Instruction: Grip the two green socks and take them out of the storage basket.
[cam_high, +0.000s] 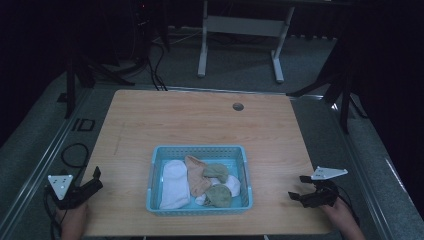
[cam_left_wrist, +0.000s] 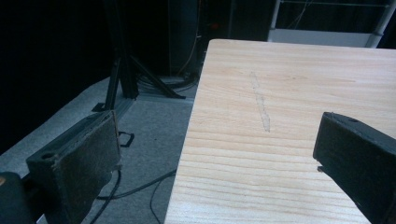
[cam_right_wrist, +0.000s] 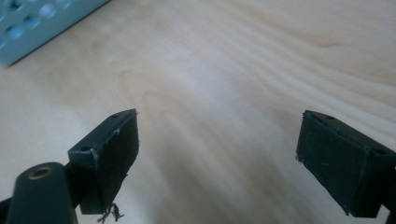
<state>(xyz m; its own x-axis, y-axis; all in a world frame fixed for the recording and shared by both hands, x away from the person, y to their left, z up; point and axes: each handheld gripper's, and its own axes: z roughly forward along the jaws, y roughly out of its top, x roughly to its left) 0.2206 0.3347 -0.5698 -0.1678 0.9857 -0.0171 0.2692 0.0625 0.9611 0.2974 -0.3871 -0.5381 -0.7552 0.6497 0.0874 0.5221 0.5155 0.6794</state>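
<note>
Two grippers parked either side of basket (cam_high: 199, 207).
Left gripper (cam_high: 95, 179) and right gripper (cam_high: 295, 196) rest empty, jaws apart, likely ready to reach the socks (cam_high: 175, 184).

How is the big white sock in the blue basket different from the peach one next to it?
The white sock lies at the left end of the blue plastic basket; the peach sock lies nearer the middle.
The white sock looks wider and plumper than the peach sock.
The white sock lies fairly straight, while the peach sock bends and touches a green sock.
Both lie lengthwise in the basket, side by side, and neither is held by a gripper.
</note>
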